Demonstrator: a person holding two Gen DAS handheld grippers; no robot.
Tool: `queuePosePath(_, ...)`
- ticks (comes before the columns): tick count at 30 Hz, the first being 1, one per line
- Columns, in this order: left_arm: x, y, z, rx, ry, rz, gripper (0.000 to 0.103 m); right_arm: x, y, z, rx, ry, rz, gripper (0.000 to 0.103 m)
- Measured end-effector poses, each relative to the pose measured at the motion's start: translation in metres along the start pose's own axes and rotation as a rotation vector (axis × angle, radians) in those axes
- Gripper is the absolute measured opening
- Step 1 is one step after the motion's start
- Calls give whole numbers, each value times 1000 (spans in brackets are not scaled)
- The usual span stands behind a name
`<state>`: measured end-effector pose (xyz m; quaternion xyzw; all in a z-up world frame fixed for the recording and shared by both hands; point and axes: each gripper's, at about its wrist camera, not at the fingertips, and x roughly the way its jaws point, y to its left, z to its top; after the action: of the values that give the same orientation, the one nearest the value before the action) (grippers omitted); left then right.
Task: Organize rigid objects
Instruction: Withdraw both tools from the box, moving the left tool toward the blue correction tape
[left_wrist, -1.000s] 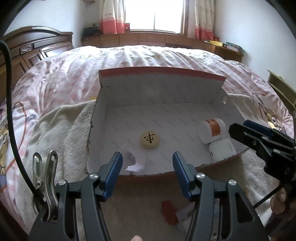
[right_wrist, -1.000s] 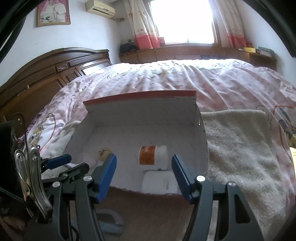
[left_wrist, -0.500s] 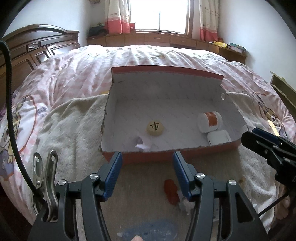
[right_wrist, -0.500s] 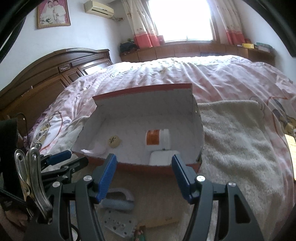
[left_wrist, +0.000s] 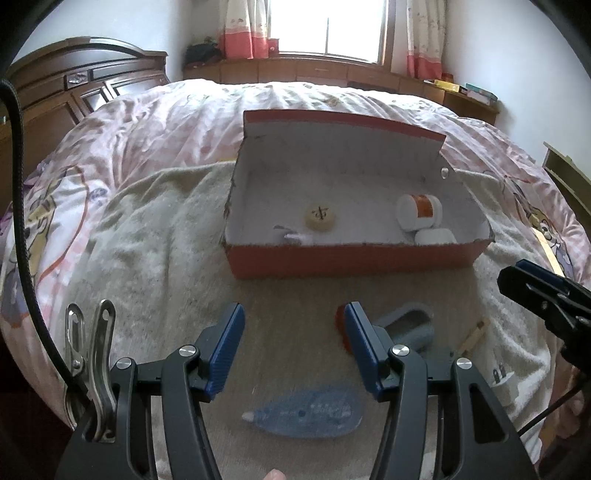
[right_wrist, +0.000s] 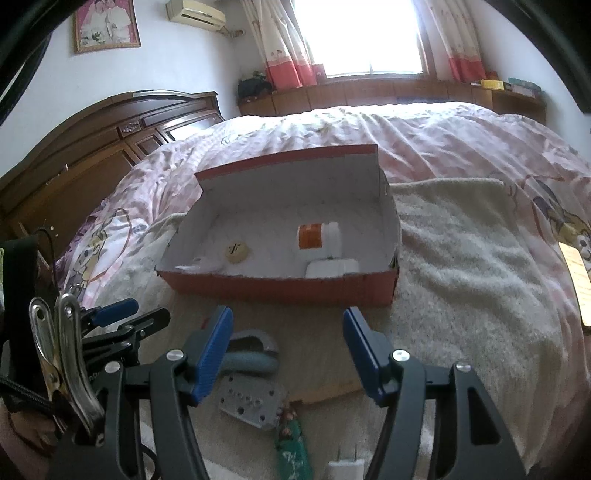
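Both grippers are empty, their ribbed blue fingers spread with only towel between them. In the left wrist view the left gripper (left_wrist: 293, 343) hangs above a flat, translucent blue teardrop-shaped piece (left_wrist: 306, 413) at 6 o'clock; a small red object (left_wrist: 341, 328) lies half hidden behind its right finger at 3 o'clock, with a grey curved plastic piece (left_wrist: 410, 326) and a pale wooden stick (left_wrist: 472, 334) beyond. In the right wrist view the right gripper (right_wrist: 286, 349) hovers over bare towel; a grey perforated metal plate (right_wrist: 251, 404) and a green patterned strip (right_wrist: 291, 450) lie toward 7 o'clock, and a white plug (right_wrist: 345, 470) with two prongs toward 5 o'clock.

These loose rigid items rest on a cream, looped-pile towel (right_wrist: 461, 277) spread on a pink printed quilt (right_wrist: 424, 133).

Farther off, at 12 o'clock, the red cardboard box (right_wrist: 280, 290) stands open, its white-lined lid upright. It already holds a cream round game piece (left_wrist: 319, 218) with a dark character, a white cylindrical bottle (left_wrist: 419, 212) with an orange label lying on its side, a white rounded block (left_wrist: 436, 236) touching that bottle, and a scrap of white paper (left_wrist: 291, 236).

Risks, as judged: thin flat pieces may sink into the soft pile, so the fingers could pinch towel instead; the smooth plate may slip out; the light box could shift on the bedding if nudged; the two grippers, near each other, could collide.
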<state>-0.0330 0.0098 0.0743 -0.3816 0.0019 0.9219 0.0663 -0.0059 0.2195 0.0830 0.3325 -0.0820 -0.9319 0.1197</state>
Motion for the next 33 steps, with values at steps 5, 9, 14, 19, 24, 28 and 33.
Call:
queuePosePath(5,-4,3,-10,-10,11,2,57,-7,2,-10,-4,11,-3,65)
queuePosePath(9,-6,5,-19,-12,23,4,57,-11,2,-18,1,19,-5,65)
queuePosePath(14,-9,11,-29,-25,35,1,57,-13,0,-27,9,37,-10,65)
queuePosePath(19,-9,15,-43,-34,58,-20,58,-17,-4,-42,23,56,-8,65)
queuePosePath(24,-11,16,-58,-26,72,-49,58,-18,-3,-59,2,91,-17,65)
queuePosePath(28,-6,16,-66,-35,92,-71,60,-16,-2,-72,-25,115,-28,65)
queuePosePath(33,0,12,-69,-39,90,-82,76,-14,0,-83,-59,126,-37,65)
